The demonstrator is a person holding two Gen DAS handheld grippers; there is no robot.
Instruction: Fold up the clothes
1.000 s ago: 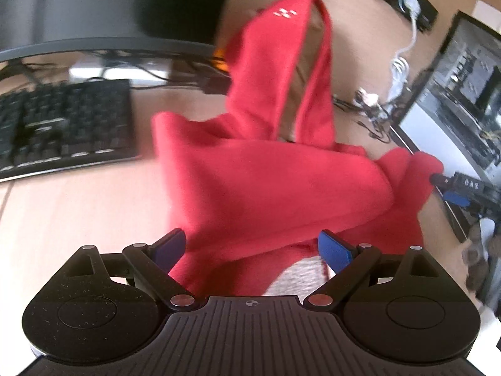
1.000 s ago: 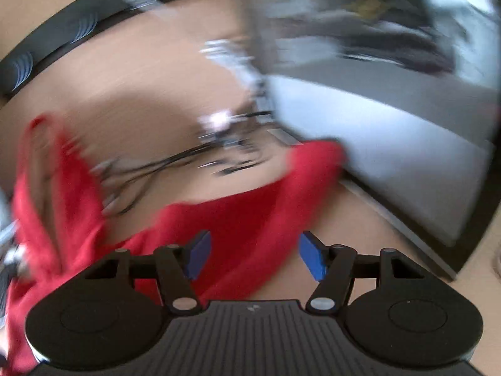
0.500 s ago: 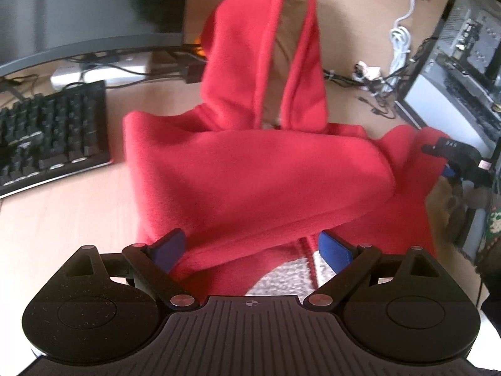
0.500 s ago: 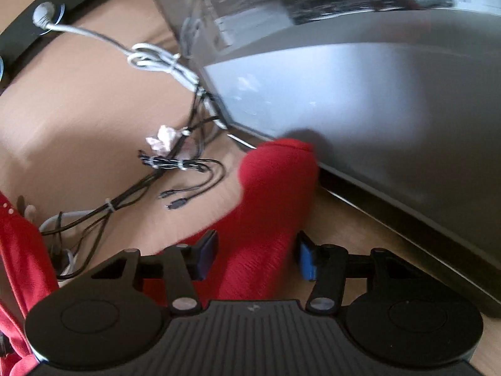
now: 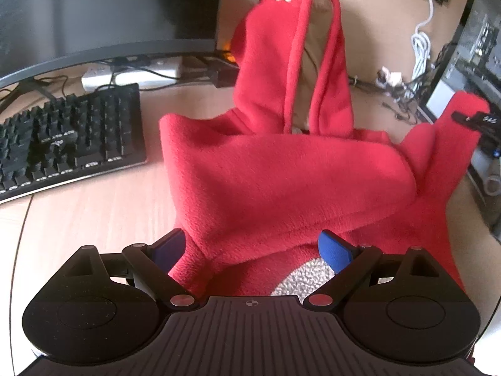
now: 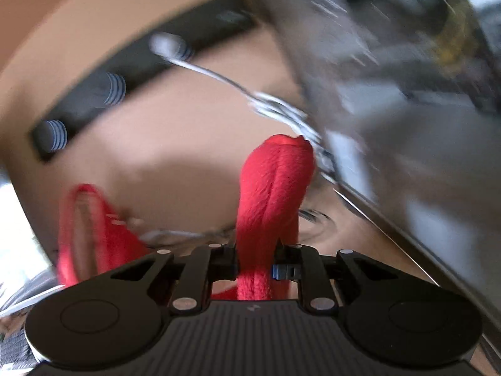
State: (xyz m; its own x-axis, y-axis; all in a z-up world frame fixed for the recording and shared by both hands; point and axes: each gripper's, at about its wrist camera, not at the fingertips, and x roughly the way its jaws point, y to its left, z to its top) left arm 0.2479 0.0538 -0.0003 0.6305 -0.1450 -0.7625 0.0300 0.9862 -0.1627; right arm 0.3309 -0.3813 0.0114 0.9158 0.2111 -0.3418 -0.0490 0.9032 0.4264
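while left gripper gapes, right gripper seemingly pinches red hoodie.

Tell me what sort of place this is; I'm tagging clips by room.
Probably a home computer desk, not a laundry area: a black keyboard sits under a curved monitor, with a power strip and loose cables behind the red hoodie.

A red fleece hoodie lies spread on the desk, its hood propped upright at the far side, one sleeve folded across its body, the other sleeve lifted at right.
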